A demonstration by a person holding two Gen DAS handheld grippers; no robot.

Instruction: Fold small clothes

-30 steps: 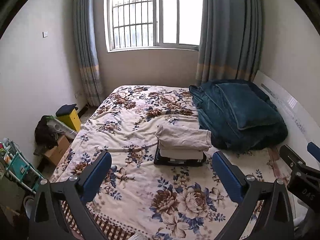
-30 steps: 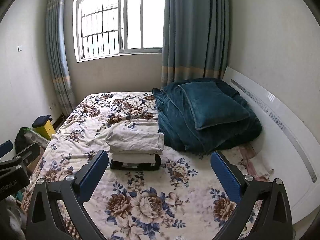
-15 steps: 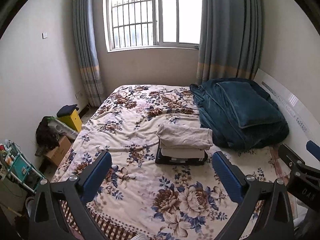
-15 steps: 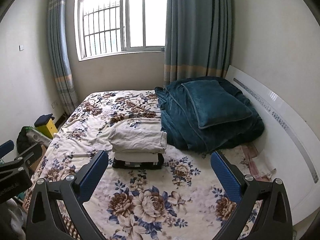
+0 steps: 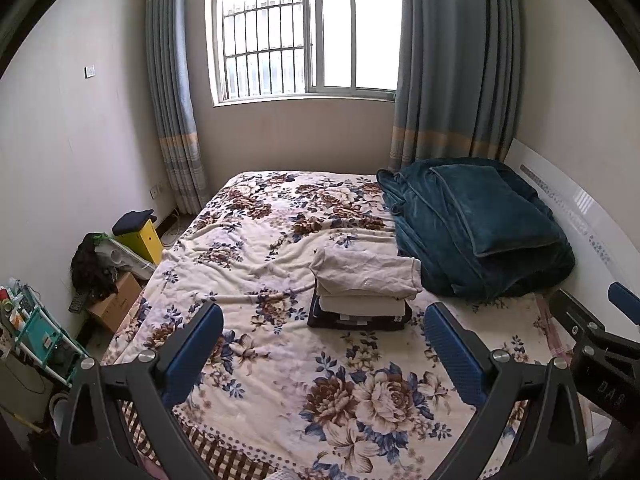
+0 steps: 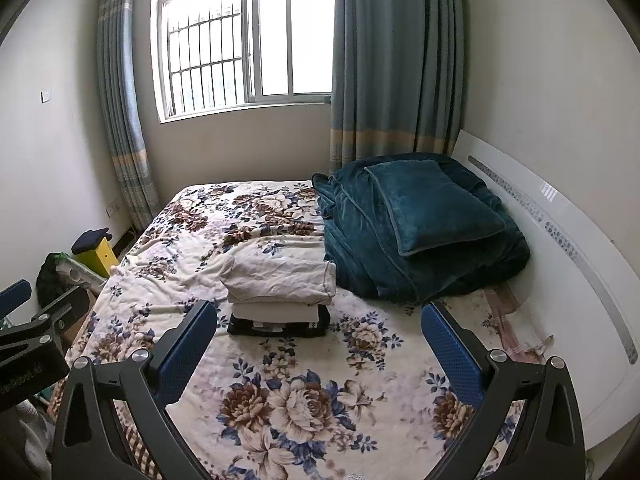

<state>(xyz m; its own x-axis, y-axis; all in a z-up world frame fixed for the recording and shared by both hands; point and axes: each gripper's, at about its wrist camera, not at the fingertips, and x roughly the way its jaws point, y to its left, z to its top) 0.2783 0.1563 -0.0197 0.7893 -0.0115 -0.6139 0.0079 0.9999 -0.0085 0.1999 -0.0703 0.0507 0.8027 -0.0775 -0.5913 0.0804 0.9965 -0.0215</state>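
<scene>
Blue-padded fingers of the left gripper (image 5: 324, 344) frame the lower edge of the left wrist view, spread wide with nothing between them. The right gripper (image 6: 319, 340) shows likewise in the right wrist view, jaws held wide apart and empty. Each gripper hangs over the near part of the bed, clear of the cloth; the right gripper's body also appears at the right margin of the left wrist view, and the left gripper's body at the left margin of the right wrist view.

Beneath both lies the floral bedspread (image 5: 280, 364), cream with brown and blue blossoms, lightly rumpled toward the middle. Beyond the fingertips, near the centre of the bed, rests the stack of folded clothes (image 5: 362, 294): a cream garment on top, a paler folded piece under it, and a dark garment at the base, touching the bedspread. The stack (image 6: 280, 292) sits squared and upright.

Just beside the stack, toward the white headboard (image 6: 560, 248), is a heaped teal blanket (image 5: 476, 232) with a matching pillow on top. On the floor at left stand a yellow stool (image 5: 144, 234) and a cardboard box (image 5: 118, 302). Farthest off, a barred window (image 5: 304, 32) is flanked by blue-grey curtains (image 5: 456, 60).
</scene>
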